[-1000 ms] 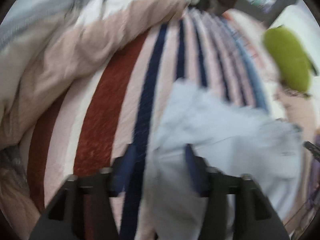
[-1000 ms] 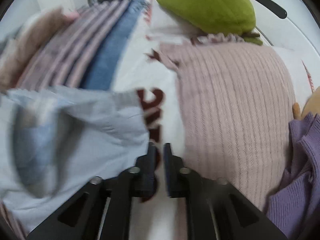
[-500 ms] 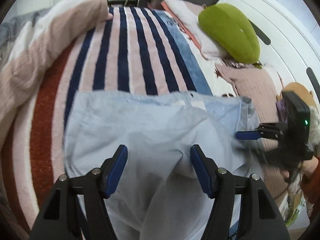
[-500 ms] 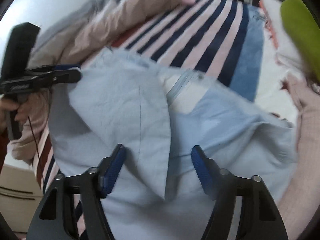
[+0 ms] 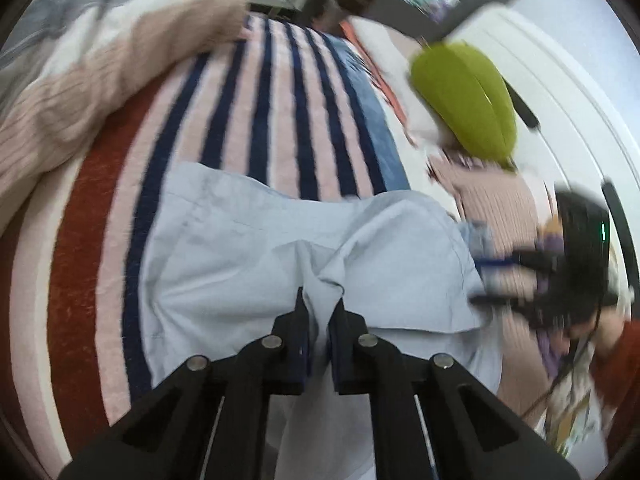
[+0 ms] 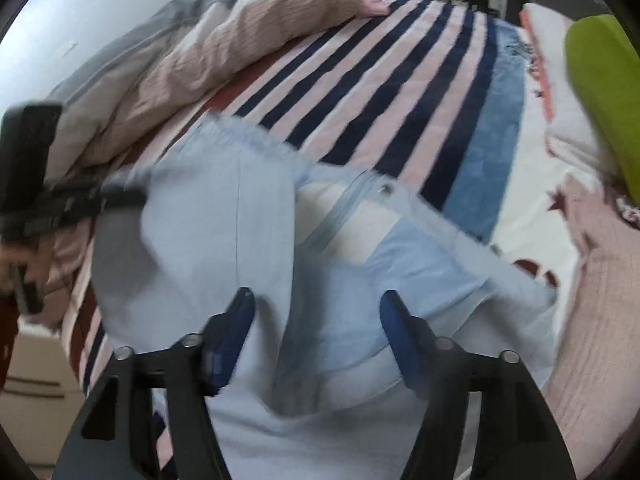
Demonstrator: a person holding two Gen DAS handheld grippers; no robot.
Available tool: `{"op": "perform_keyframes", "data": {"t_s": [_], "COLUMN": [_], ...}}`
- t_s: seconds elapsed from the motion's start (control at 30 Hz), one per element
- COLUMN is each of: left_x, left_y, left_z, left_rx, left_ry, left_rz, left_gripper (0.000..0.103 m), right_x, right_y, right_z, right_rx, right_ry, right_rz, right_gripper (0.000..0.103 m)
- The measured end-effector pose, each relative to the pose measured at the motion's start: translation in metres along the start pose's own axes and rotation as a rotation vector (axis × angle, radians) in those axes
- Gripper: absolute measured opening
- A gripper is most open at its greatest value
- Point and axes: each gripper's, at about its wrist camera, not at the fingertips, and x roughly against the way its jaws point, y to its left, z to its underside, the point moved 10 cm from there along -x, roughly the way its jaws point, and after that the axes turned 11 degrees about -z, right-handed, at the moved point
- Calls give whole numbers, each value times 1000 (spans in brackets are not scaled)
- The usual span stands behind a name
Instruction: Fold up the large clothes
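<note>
Left hand-held gripper (image 5: 319,312) now pinching garment (image 5: 248,264).

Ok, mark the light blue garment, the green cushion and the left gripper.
light blue garment (image 6: 208,248): right wrist view, on its smooth flat panel.
green cushion (image 5: 464,100): left wrist view, middle of its top.
left gripper (image 5: 320,308): left wrist view, between fingertips pinching fabric.

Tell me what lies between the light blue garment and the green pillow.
In the left wrist view, pink knit fabric and white bedding lie between the light blue garment and the green pillow.
</note>
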Motion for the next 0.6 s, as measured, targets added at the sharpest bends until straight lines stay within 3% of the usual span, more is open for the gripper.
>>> {"op": "perform_keyframes", "data": {"t_s": [0.07, 0.13, 0.2, 0.23, 0.27, 0.3, 0.33, 0.4, 0.47, 0.53, 0.6], "left_x": [1, 1, 1, 1, 1, 1, 3, 6, 10, 8, 4], "left_y": [8, 12, 17, 19, 20, 20, 20, 23, 26, 28, 31], "left_z": [-1, -1, -2, -2, -2, -1, -1, 0, 2, 8, 14], "left_rx": [45, 67, 103, 129, 144, 147, 146, 136, 129, 123, 110], "left_ry": [-6, -7, -8, -9, -7, -7, -10, -11, -8, 19, 37], "left_rz": [-6, -4, 6, 15, 29, 38, 34, 28, 54, 81, 58], "left_gripper": [5, 5, 5, 5, 7, 11, 14, 31, 57, 61, 61], "right_x": [-5, -12, -19, -23, -25, -25, -23, -14, -8, -13, -26], "right_y": [7, 17, 17, 16, 14, 8, 4, -3, -9, -19, -32], "right_z": [7, 13, 14, 12, 7, 1, -5, -27, -47, -63, -75], "right_rx": [5, 60, 156, 218, 250, 236, 203, 190, 164, 122, 100], "right_ry": [11, 29, 52, 62, 60, 55, 37, -21, -54, -54, -35], "right_rz": [-34, -16, 115, 207, 270, 324, 339, 397, 414, 413, 465], "right_gripper": [78, 80, 79, 70, 26, 1, 2, 1, 1, 2, 7]}}
